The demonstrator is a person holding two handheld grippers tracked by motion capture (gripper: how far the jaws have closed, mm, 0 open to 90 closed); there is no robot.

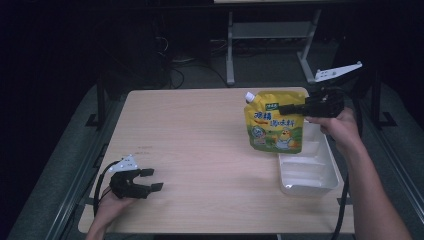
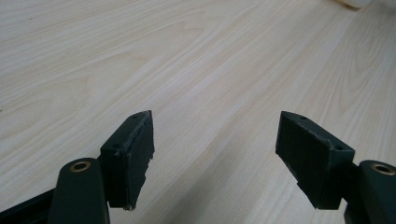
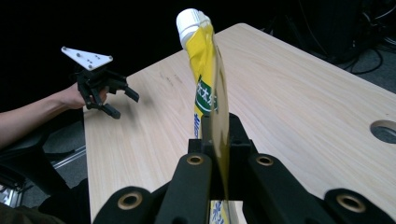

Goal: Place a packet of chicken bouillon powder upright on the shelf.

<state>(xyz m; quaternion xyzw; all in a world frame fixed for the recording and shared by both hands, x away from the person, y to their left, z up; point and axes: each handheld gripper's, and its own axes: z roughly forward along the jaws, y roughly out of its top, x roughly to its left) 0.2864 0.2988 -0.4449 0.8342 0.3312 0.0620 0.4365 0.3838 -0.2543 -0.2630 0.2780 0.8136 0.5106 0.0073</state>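
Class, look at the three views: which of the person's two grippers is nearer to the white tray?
The right. The right gripper hangs just above the white tray, clamped on the yellow pouch. The left gripper sits open at the table's opposite near side.

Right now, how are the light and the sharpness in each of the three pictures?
High view: the table is lit, the room behind is nearly black, and the yellow pouch is readable but soft. Left gripper view: even light, wood grain fairly sharp, with a faint shadow between the jaws. Right gripper view: the near pouch edge is blurred and the background is dark.
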